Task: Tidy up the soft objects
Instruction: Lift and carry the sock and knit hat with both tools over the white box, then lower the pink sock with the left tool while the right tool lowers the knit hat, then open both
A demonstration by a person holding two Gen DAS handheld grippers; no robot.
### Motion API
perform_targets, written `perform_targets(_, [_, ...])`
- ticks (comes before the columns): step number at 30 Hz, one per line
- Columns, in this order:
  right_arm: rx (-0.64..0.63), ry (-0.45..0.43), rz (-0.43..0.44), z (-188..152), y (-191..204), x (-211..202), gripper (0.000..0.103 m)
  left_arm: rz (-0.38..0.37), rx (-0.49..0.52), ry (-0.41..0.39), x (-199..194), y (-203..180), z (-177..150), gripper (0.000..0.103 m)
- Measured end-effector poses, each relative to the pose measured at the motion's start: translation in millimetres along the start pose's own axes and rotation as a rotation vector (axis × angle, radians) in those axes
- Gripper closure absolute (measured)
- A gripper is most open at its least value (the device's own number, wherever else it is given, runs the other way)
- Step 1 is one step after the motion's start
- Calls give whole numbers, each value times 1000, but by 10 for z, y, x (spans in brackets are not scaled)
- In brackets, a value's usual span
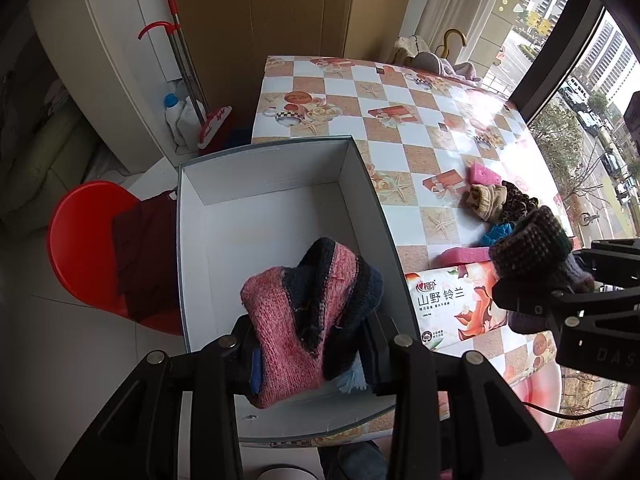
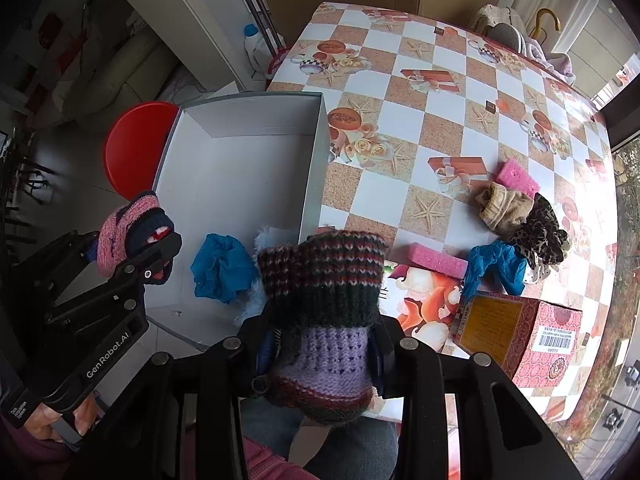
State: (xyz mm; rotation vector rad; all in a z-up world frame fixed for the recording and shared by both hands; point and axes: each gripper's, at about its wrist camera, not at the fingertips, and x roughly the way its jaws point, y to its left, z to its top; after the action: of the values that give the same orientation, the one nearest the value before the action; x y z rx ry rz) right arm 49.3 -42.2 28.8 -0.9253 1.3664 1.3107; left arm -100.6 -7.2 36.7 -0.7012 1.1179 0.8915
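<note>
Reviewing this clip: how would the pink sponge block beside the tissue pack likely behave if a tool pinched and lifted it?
The pink sponge block looks porous, so it would probably squash under the pads and spring back. It likely weighs little for its bulk. Its flat rectangular shape, lying against the tissue pack, suggests it would slide when pushed, not roll.

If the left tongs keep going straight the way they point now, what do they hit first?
Probably the white floor of the open grey cardboard box; the left tongs, gripping a pink and navy knitted sock, point into it, though depth is unclear.
</note>
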Motion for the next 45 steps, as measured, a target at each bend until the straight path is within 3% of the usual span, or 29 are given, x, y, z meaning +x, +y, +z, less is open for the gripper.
perform_targets(18, [-91, 9, 30, 262, 317, 123, 65, 57, -96, 46, 111, 268, -65, 62])
perform_targets(45, [-136, 34, 35, 735, 576, 427, 65, 101, -120, 88, 402, 414, 120, 59])
